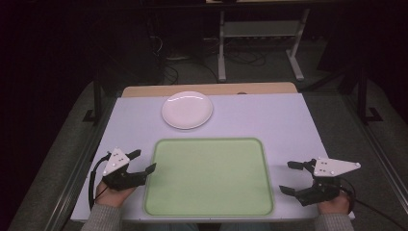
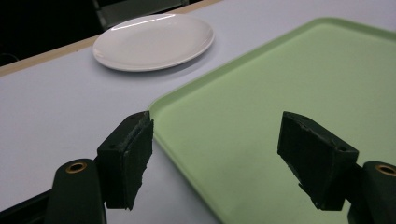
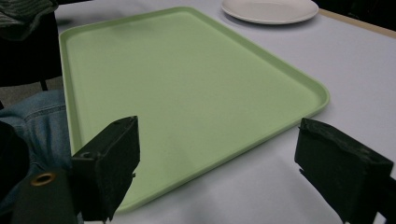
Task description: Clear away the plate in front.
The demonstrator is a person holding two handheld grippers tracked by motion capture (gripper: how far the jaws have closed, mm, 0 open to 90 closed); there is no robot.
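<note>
No legible text, labels, nos. or signs on anything.

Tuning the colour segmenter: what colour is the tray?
Light green tray, plain with no pattern; clearest in the right gripper view.

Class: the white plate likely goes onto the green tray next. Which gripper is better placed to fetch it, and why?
Probably the left gripper. The plate lies beyond the tray's far-left corner, nearer that side; the right gripper sits past the tray's right edge, farther off. Both are open and empty.
</note>
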